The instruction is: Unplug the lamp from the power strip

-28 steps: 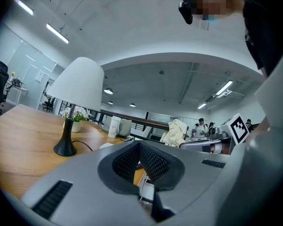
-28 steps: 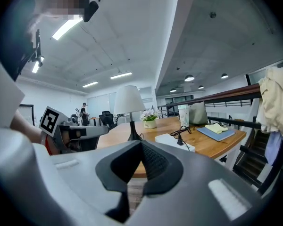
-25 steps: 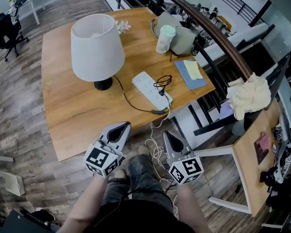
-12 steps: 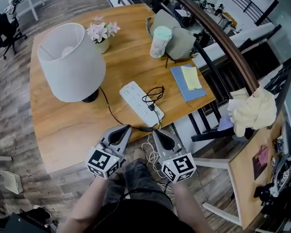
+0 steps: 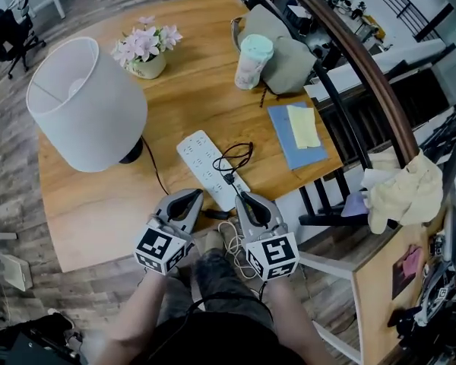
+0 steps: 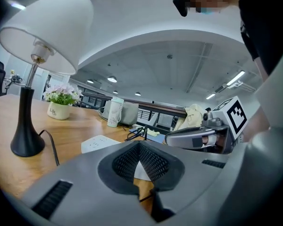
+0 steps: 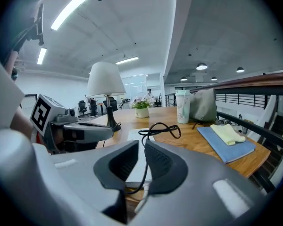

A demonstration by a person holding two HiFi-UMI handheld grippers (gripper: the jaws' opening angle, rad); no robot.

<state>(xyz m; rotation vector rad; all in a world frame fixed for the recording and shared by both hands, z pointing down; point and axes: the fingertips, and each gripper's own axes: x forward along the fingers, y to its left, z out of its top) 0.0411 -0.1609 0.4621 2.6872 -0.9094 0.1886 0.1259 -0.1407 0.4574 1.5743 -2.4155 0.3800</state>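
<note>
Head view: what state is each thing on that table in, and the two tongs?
Lamp: upright.
Power strip: lying flat.
Black plug: seated in the strip.
Cup: upright, lid on.
Left tongs: shut, empty.
Right tongs: slightly apart, black cord in the gap.

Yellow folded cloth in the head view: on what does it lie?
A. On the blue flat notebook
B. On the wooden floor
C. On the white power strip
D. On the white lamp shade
A. The yellow folded cloth lies flat on top of the blue flat notebook, near the right edge of the wooden table.
</note>
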